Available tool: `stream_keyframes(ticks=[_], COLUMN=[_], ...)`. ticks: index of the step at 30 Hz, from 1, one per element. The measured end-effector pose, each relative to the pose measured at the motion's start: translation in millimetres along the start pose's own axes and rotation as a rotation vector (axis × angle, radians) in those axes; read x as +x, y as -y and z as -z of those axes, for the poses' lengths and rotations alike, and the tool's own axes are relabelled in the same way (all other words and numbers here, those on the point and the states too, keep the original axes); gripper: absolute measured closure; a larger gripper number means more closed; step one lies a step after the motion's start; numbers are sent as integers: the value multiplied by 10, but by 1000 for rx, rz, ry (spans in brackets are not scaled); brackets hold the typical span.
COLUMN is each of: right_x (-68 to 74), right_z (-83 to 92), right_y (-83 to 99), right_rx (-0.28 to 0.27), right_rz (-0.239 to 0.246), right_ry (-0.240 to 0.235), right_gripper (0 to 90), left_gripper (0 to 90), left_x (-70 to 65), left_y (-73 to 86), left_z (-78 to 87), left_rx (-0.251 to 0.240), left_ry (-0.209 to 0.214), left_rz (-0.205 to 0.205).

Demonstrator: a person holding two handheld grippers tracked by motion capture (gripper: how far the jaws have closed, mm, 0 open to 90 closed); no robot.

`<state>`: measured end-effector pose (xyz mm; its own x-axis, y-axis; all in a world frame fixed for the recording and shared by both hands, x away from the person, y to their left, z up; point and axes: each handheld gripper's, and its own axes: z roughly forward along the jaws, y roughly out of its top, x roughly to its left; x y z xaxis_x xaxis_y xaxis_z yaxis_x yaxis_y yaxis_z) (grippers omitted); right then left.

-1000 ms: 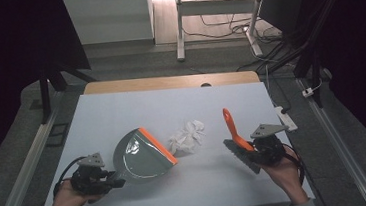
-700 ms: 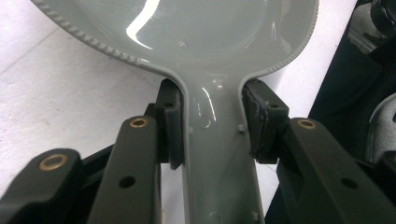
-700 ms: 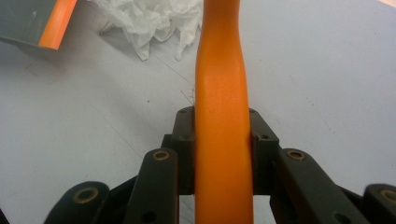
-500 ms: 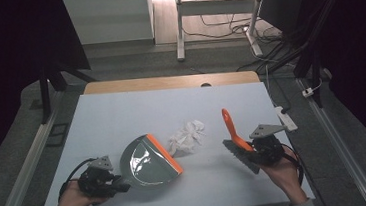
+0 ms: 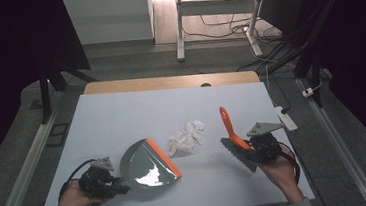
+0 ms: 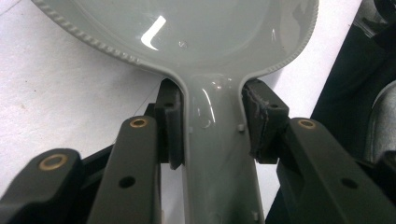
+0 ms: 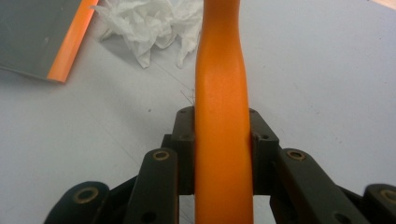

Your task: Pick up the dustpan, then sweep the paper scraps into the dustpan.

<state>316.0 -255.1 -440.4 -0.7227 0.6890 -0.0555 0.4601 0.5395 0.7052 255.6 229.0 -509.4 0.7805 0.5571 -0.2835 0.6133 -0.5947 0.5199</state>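
A pale mat [image 5: 122, 118] covers the table, leaving a wooden strip [image 5: 169, 82] bare along the far edge. Beyond it lie a dim floor, white table legs [image 5: 179, 28] and loose cables [image 5: 244, 22] (the room's sides are dark). Near left, the left gripper [image 5: 108, 181] has its jaws clamped on the handle of a grey dustpan [image 5: 146, 164], orange lip facing right. Crumpled tissue [image 5: 188, 136] sits mid-table, between pan and brush. Near right, the right gripper [image 5: 255, 149] pinches the orange brush [image 5: 229, 129] by its handle
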Motion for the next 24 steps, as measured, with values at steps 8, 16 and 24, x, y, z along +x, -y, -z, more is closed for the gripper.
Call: stream_keyframes(ticks=[8,16,24], right_x=[0,16,-22], right_z=[-73,-121,-236], right_y=[-145,-272,-398], right_rx=[-15,-26,-25], right_rz=[5,10,-7], right_ry=[1,0,10], right_gripper=[699,699,699], left_gripper=[616,617,617], left_x=[16,12,16], left_y=[1,-2,-18], left_z=[-26,-34,-51], left_rx=[8,8,7], left_ry=[11,9,18], left_rz=[3,5,7])
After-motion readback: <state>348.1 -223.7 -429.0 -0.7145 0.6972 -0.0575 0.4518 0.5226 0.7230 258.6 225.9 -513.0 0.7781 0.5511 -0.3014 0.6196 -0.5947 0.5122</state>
